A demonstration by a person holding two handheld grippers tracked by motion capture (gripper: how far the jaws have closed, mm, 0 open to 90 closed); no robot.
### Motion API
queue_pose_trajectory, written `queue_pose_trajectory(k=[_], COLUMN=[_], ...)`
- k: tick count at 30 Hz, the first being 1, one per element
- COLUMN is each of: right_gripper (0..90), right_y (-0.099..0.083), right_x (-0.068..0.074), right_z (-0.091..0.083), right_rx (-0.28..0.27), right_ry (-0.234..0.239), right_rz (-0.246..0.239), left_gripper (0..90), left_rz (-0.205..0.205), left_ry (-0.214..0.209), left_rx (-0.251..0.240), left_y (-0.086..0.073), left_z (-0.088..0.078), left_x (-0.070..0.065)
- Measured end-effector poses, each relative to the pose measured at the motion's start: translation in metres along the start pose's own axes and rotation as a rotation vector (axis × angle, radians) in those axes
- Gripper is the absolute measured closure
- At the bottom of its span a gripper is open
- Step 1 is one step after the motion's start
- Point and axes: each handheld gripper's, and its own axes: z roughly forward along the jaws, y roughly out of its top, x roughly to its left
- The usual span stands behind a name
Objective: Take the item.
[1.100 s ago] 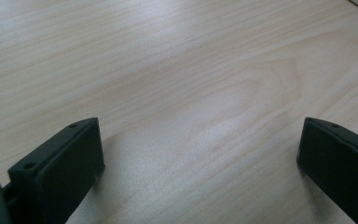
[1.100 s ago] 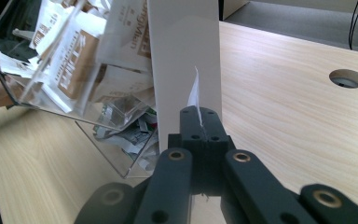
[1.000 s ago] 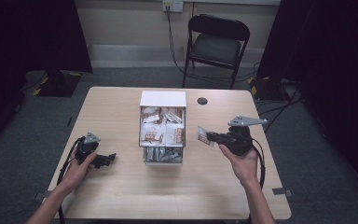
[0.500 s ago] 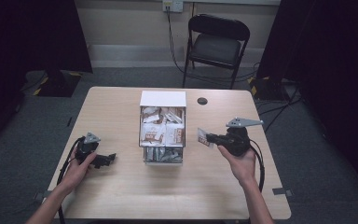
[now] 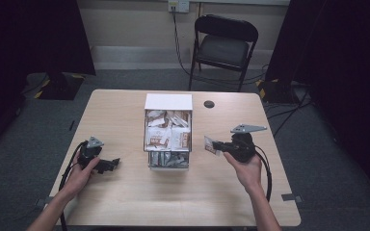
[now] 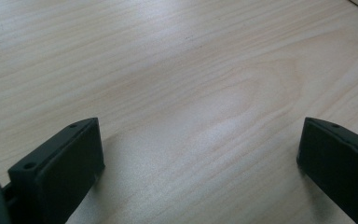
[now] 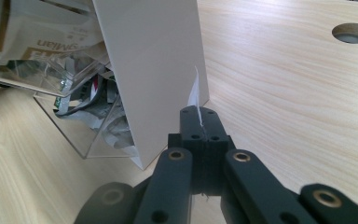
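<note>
A clear organizer box (image 5: 168,131) with a white back stands mid-table, packed with several white and brown packets (image 5: 163,137). My right gripper (image 5: 220,146) hovers just right of the box, shut on a small white packet (image 5: 211,145). In the right gripper view the packet (image 7: 195,95) shows edge-on as a thin white strip pinched between the closed jaws, with the box's white side wall (image 7: 154,70) close ahead. My left gripper (image 5: 112,165) rests low on the table at the left, open. Its fingers (image 6: 60,168) stand wide apart over bare wood.
A round cable hole (image 5: 209,104) sits in the table (image 5: 188,197) behind the right gripper. A black folding chair (image 5: 224,45) stands beyond the far edge. Bare wood lies in front of the box and around the left gripper.
My right gripper with the packet has drifted slightly toward the near edge and a little left. The left gripper has stayed still.
</note>
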Motion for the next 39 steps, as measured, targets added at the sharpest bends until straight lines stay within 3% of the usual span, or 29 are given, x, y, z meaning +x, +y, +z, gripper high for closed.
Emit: queue_pose_trajectory(k=[13, 18, 28, 39], right_gripper=[90.0, 90.0, 90.0, 90.0], right_y=[-0.014, -0.023, -0.031, -0.035], right_x=[-0.009, -0.017, -0.017, -0.022], right_z=[0.023, 0.043, 0.066, 0.082], right_rx=[0.059, 0.092, 0.139, 0.152], right_ry=[-0.001, -0.006, -0.018, -0.013], right_rz=[0.030, 0.039, 0.036, 0.029], left_gripper=[0.0, 0.0, 0.0, 0.0], left_rz=[0.001, 0.003, 0.004, 0.000], left_ry=[0.000, -0.001, -0.001, 0.000], left_rx=[0.001, 0.003, 0.003, 0.000], left_y=[0.000, 0.000, 0.000, 0.000], left_z=[0.000, 0.000, 0.000, 0.000], left_x=[0.000, 0.000, 0.000, 0.000])
